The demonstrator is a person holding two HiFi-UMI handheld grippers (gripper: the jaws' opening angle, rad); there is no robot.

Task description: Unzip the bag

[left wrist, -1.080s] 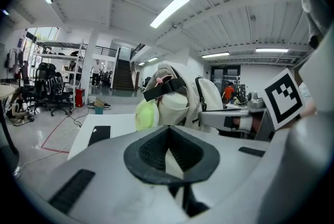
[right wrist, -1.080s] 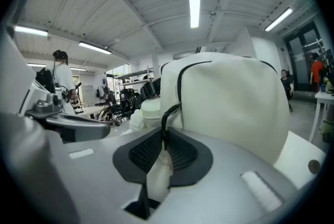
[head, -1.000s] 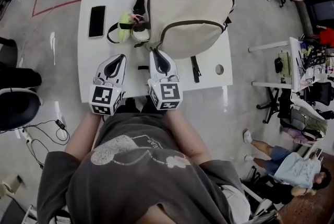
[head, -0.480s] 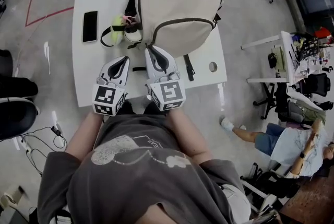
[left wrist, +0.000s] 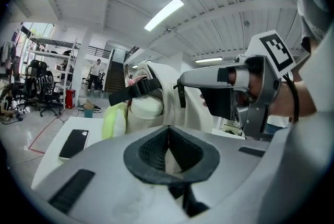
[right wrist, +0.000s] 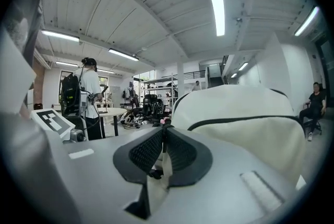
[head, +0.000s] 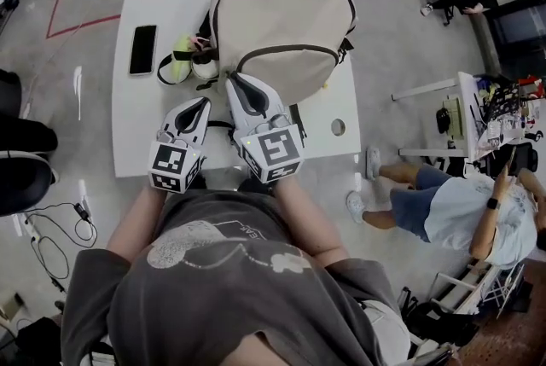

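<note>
A beige backpack (head: 286, 23) lies on the white table (head: 136, 134), with a dark zip line curving across its front. My right gripper (head: 231, 80) is raised at the bag's near left edge and shut on a small dark zipper pull (left wrist: 181, 96); that pull shows between its pads in the right gripper view (right wrist: 156, 172). From the left gripper view, the right gripper (left wrist: 181, 82) reaches in level against the bag (left wrist: 156, 97). My left gripper (head: 203, 102) hovers beside it over the table, shut, with nothing in it.
A black phone (head: 142, 49) lies at the table's far left. A yellow-green item (head: 179, 66) and black straps sit by the bag's left side. Another black strap (head: 297, 121) lies near a round hole (head: 339, 127). A person (head: 461, 211) stands on the floor at right.
My right gripper has risen at the bag's edge, still shut. The left gripper has slid a little forward. A person has walked closer on the floor to the right.
</note>
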